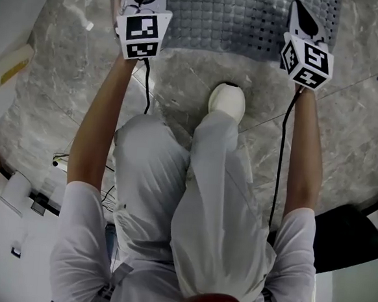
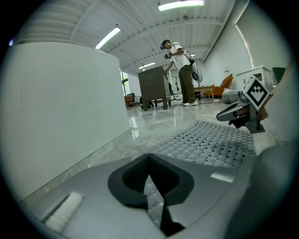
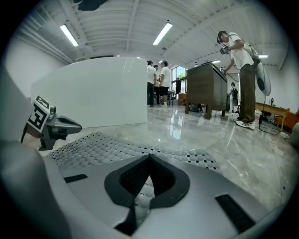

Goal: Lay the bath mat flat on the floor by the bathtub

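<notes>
My left gripper [image 2: 149, 158] has its jaws closed down on the near edge of the bath mat [image 2: 210, 142]; a strip of its bumpy grey surface runs up between them. The right gripper [image 3: 149, 161] has the same pinch further along that edge, so I hold the mat at two points and neither claw has any gap to spare. From overhead the two grips sit well apart across the mat's width. The mat runs away from me beyond both claws and off the top of the picture, so I can't see its far edge there. Its near edge, the line between my grippers, lies crosswise in front of me. Ahead of the jaws most of the sheet looks to be down on the marble floor [image 1: 64, 85], with only the gripped edge raised, though the far right corner seems to ripple slightly. The white bathtub [image 2: 60, 107] stands close on the left, its wall just beside the mat's left side and much nearer the left gripper than the right. I judge any squaring-up should swing the right end while the left stays by the tub. My shoe [image 1: 227, 101] is planted just short of the held edge, between the two grips, and I should keep it clear when lowering.
</notes>
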Available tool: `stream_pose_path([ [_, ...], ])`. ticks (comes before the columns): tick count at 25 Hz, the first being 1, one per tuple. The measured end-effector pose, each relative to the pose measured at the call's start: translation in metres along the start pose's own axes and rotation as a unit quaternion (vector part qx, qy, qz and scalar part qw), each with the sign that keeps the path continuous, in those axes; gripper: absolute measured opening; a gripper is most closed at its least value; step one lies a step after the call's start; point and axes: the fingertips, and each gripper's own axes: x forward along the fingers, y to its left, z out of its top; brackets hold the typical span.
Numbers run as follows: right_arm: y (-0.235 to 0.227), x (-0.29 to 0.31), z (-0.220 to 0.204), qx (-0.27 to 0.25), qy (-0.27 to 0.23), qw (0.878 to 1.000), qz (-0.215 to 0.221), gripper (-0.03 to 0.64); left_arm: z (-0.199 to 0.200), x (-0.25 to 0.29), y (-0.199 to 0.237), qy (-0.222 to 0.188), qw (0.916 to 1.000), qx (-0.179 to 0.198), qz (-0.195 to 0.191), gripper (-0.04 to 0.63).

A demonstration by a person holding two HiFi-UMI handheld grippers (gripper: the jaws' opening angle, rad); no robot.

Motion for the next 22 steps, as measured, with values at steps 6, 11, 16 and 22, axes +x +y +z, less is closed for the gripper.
stream_pose_path([
  [6, 0.031, -0.013, 0.008, 0.024, 0.009, 0.999, 0.028, 0.002, 0.007, -0.02, -0.022, 0.001, 0.9998, -0.014, -0.014, -0.002],
  [11, 0.057, -0.045, 0.029, 0.051, 0.025, 0.998, 0.038, 0.002, 0.025, -0.058, -0.032, 0.007, 0.9998, 0.005, -0.017, -0.002],
  [16, 0.086, -0.109, 0.071, 0.055, 0.038, 0.996, 0.055, 0.002, 0.081, -0.12, -0.04, 0.0, 0.9987, -0.009, -0.051, -0.002],
  [22, 0.1, -0.195, 0.155, 0.055, 0.039, 0.996, 0.059, 0.002, 0.199, -0.199, -0.04, -0.029, 0.9968, -0.004, -0.074, 0.0],
])
